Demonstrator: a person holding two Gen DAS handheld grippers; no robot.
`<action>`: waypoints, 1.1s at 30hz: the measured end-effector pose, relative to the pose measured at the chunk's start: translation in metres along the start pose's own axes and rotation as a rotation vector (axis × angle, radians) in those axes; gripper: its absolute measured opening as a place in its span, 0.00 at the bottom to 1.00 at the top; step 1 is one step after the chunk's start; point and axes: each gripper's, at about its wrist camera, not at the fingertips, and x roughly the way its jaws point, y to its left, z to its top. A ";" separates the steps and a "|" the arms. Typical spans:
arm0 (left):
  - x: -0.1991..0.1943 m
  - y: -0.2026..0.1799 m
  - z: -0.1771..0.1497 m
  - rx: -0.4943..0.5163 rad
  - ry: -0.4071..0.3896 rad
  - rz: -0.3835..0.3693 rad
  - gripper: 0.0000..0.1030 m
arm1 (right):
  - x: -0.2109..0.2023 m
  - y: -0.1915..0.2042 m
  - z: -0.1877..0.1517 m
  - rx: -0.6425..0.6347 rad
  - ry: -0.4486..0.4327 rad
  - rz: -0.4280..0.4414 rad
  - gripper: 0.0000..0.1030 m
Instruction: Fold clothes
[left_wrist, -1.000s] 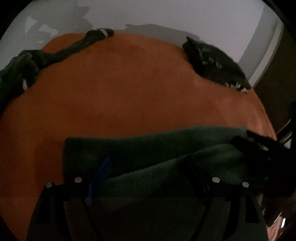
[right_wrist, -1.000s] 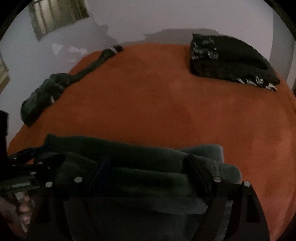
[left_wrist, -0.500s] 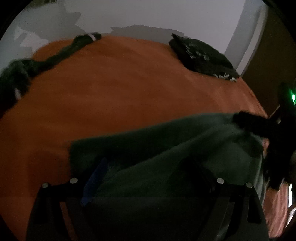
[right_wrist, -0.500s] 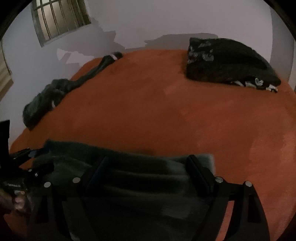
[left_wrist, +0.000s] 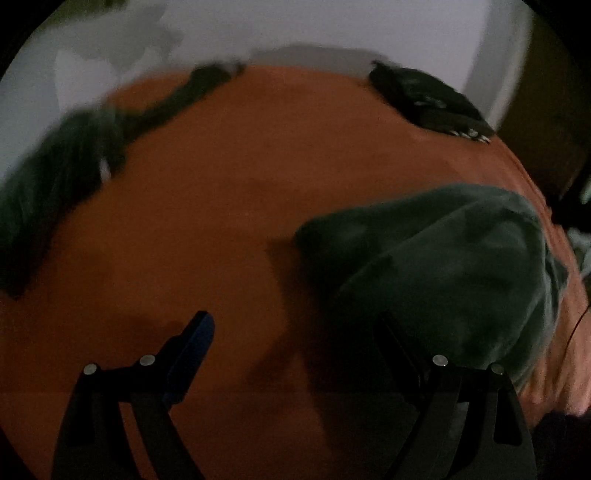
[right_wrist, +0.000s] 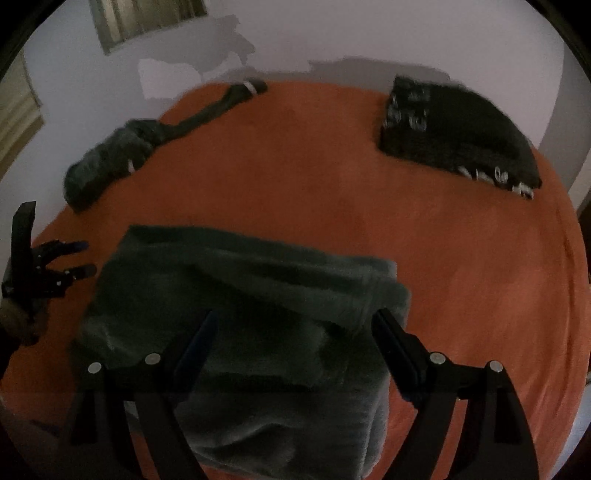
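Off the green garment (left_wrist: 443, 266) now with the left gripper (left_wrist: 291, 321): a second ago straddling its near fold, at present swung aside over bare orange bed cover (left_wrist: 221, 221), with the cloth lying just to the right and only the right-hand finger overlapping its shadowed edge. Jaws wide apart there, nothing between them, nothing held. Above the same garment with the right gripper (right_wrist: 295, 315), looking down on it from a little higher than before; jaws spread wide too, fingers on either side of the cloth in view but pressing on nothing, no fabric lifted or pinched. In the right wrist view, a compact doubled bundle near the front edge of the bed, top layer laid over the lower one, edges roughly square though soft and somewhat bulging at the right. Probably means a fold just laid down and let go, and this piece close to done, barring a last tidy of that bulging side. Still waiting: the crumpled dark green garment (right_wrist: 110, 166) along the far left edge, long and twisted, well apart from the bundle. At the far right corner, a black folded garment (right_wrist: 454, 129), apparently finished already. Likely next, then, a reach for the crumpled piece.
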 end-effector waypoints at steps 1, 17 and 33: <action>-0.003 0.002 -0.006 -0.013 0.007 -0.008 0.86 | 0.000 -0.002 -0.003 0.012 0.010 0.005 0.82; -0.047 -0.153 -0.135 0.867 0.035 -0.003 0.86 | -0.003 0.112 -0.181 -1.041 0.006 -0.427 0.82; -0.004 -0.128 -0.195 1.195 -0.173 0.322 1.00 | 0.058 0.080 -0.211 -1.287 -0.063 -0.705 0.82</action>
